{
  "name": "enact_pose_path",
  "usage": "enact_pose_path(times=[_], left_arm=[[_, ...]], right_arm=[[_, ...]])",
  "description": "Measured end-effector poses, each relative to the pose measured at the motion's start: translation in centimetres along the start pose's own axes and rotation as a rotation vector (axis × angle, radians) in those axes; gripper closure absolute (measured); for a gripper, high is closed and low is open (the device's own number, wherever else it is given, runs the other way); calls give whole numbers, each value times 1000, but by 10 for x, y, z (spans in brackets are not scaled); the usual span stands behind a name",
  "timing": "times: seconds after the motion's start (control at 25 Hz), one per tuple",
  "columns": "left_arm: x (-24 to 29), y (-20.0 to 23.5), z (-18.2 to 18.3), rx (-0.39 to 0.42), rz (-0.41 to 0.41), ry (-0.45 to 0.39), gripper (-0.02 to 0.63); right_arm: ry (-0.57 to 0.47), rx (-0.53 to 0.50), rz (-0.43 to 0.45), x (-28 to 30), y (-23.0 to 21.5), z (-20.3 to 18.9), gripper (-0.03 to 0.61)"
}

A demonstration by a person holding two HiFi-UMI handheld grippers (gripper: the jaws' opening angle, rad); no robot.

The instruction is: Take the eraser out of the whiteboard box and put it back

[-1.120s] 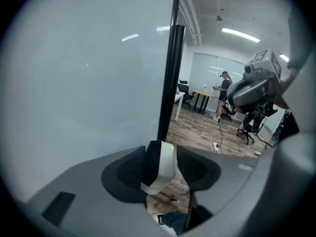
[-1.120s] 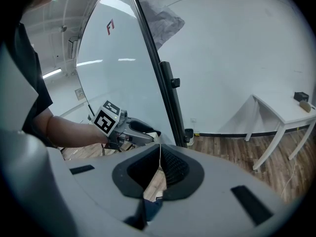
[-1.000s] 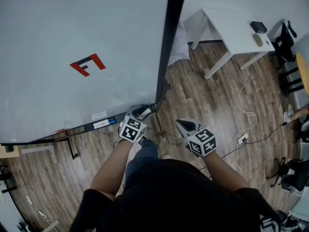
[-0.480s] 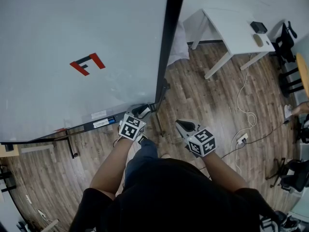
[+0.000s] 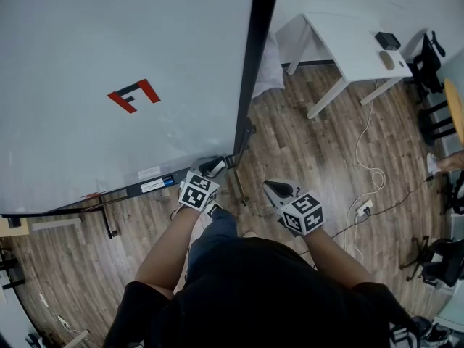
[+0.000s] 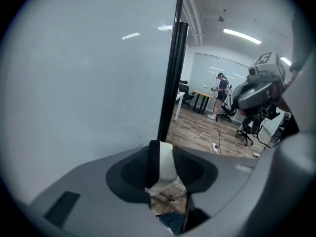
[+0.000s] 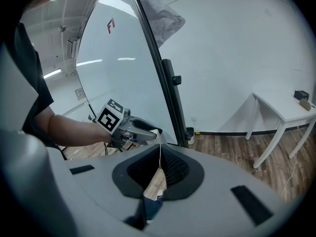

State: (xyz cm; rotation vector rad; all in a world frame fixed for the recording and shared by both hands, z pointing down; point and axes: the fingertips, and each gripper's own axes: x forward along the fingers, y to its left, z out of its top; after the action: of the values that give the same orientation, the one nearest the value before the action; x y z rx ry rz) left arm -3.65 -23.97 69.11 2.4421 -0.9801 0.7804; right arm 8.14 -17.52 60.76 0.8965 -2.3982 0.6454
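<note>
The eraser (image 6: 167, 167), white with a black felt side, stands between the pads of my left gripper (image 6: 160, 158). The jaws are closing and the pads lie against both of its sides. In the head view my left gripper (image 5: 212, 167) is at the right end of the whiteboard's tray (image 5: 145, 187), under the whiteboard (image 5: 109, 64). From the right gripper view the eraser (image 7: 155, 132) shows as a white bit at that gripper's tip. My right gripper (image 5: 274, 189) hangs to the right over the wooden floor, shut, with nothing between its pads (image 7: 170, 169).
The board's black side post (image 5: 254, 56) runs down to the tray's end. A white table (image 5: 348, 46) stands at the back right. Cables (image 5: 370, 165) and a power strip (image 5: 362, 209) lie on the floor. Office chairs (image 5: 435, 71) are at the far right.
</note>
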Motion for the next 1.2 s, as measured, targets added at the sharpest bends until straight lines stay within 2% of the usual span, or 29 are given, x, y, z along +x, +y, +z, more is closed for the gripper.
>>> enact_pose_path(times=[0.56, 1.2], left_arm=[[-9, -2, 8, 13, -13, -22, 466], [-29, -7, 24, 32, 19, -59, 469]], right_arm=[[-8, -4, 4, 0, 7, 2, 578], [-15, -29, 7, -8, 12, 2, 578]])
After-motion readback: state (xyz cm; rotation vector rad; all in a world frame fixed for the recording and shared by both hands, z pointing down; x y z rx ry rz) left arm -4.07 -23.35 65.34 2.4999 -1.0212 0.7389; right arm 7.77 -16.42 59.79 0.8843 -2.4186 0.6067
